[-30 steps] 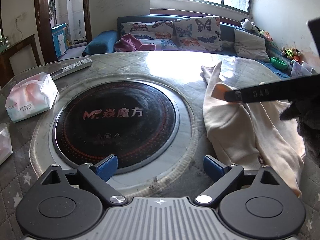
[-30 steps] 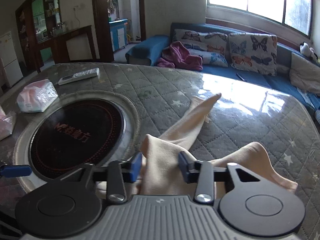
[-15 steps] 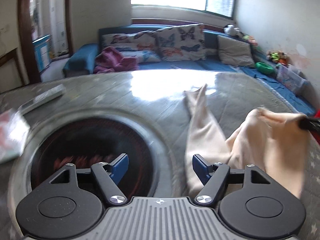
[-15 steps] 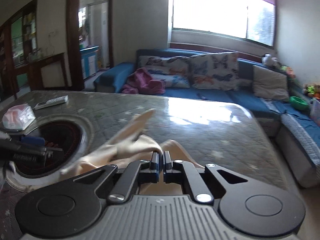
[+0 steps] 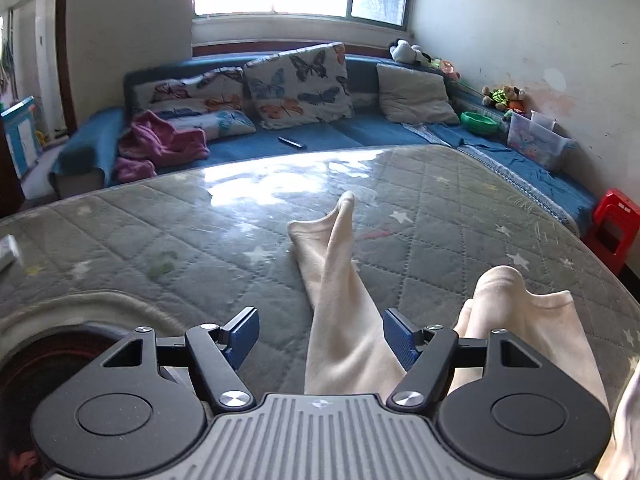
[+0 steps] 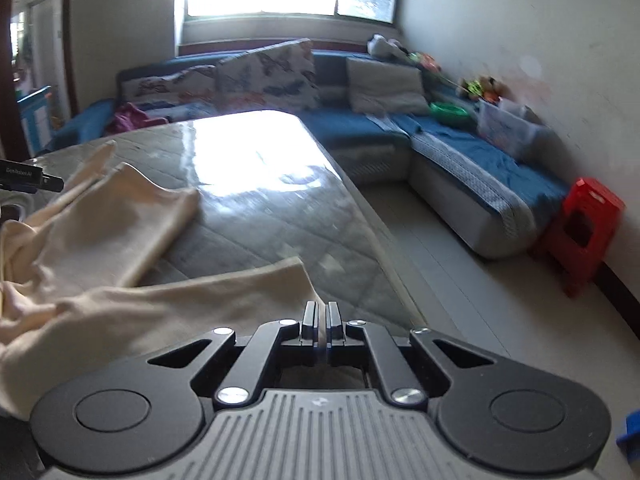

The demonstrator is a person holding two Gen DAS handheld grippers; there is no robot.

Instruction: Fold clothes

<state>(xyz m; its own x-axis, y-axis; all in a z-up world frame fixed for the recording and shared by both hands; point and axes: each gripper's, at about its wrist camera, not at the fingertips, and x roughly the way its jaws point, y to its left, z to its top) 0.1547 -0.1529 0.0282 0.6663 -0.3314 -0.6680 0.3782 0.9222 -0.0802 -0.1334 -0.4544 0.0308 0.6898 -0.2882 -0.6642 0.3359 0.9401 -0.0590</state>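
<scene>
A cream garment [image 5: 344, 316] lies crumpled on the quilted table top [image 5: 180, 240], one long part stretching toward the far edge. My left gripper [image 5: 320, 336] is open, its blue pads on either side of that long part, just above it. In the right wrist view the garment [image 6: 104, 220] spreads to the left, and my right gripper [image 6: 320, 324] is shut on a thin edge of it near the table's right edge. The left gripper's tip shows at the far left of the right wrist view [image 6: 28, 178].
A round inset cooktop [image 5: 52, 344] sits at the table's left. A blue sofa [image 5: 360, 128] with butterfly cushions runs behind and along the right wall. A red plastic stool [image 6: 580, 232] stands on the floor to the right. The table edge [image 6: 372, 216] drops off to the right.
My right gripper closed on the garment's edge and pulled it to the right toward the table edge. My left gripper swung right from over the cooktop to over the garment, still open.
</scene>
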